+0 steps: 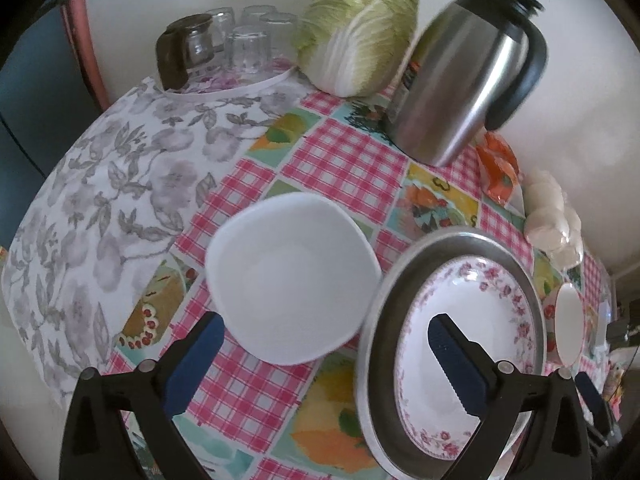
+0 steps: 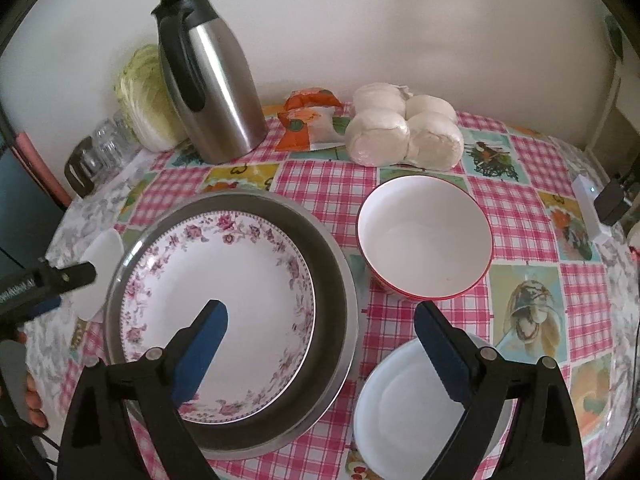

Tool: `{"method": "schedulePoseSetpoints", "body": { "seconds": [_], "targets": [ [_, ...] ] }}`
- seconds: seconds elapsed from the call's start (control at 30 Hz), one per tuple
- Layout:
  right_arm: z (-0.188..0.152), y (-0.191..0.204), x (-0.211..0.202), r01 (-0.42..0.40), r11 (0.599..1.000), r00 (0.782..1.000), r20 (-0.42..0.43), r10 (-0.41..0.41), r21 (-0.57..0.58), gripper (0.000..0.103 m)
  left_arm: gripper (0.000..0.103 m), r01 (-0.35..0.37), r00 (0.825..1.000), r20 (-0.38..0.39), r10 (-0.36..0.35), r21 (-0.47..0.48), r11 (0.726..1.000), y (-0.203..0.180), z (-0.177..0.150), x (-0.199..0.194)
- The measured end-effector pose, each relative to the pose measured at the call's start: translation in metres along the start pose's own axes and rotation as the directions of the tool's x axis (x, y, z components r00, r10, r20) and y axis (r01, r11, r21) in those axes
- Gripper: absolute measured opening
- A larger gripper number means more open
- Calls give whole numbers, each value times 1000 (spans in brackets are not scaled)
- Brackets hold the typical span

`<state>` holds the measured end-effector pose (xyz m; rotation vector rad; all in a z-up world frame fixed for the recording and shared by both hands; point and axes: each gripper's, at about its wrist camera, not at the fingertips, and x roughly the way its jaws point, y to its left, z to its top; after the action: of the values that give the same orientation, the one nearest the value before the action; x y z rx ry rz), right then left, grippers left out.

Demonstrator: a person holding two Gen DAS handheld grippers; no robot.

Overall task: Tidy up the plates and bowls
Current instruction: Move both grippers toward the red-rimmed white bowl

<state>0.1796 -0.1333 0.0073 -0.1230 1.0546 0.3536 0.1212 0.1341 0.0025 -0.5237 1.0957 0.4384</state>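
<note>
Both the left gripper (image 1: 324, 344) and the right gripper (image 2: 320, 328) hang with jaws spread wide and empty. The flower-rimmed white plate (image 2: 218, 316) lies inside the wide grey metal basin (image 2: 332, 280) on the table (image 2: 520, 216), with the red-rimmed white bowl (image 2: 424, 236) just beside it. The plain white squarish bowl (image 1: 292, 280) sits on the basin's other side, so a careless grab at any slick rim could let it slip and knock its neighbour.

A shiny metal jug (image 2: 212, 80) stands at the table's (image 2: 520, 216) back edge. A cabbage (image 1: 360, 28) sits beside it. Upside-down glasses (image 1: 244, 40) fill the back left corner. White buns (image 2: 404, 128) and an orange packet (image 2: 308, 120) lie along the back edge.
</note>
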Motion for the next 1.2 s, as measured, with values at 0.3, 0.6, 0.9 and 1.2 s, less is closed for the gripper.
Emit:
{"method": "schedulePoseSetpoints", "body": {
  "seconds": [0.3, 0.6, 0.9, 1.2],
  "targets": [
    [7, 21, 11, -1, 999, 1000, 29, 2, -38, 95, 103, 41, 999, 14, -41, 0, 999, -5, 8, 13],
    [9, 27, 16, -39, 998, 999, 34, 41, -42, 95, 103, 64, 997, 45, -65, 24, 998, -21, 8, 11],
    [24, -13, 8, -38, 999, 996, 81, 36, 24, 95, 103, 109, 986, 113, -118, 89, 990, -59, 13, 2],
    [23, -109, 23, 52, 976, 997, 50, -64, 210, 95, 103, 112, 987, 86, -134, 218, 969, -112, 10, 12]
  ]
}}
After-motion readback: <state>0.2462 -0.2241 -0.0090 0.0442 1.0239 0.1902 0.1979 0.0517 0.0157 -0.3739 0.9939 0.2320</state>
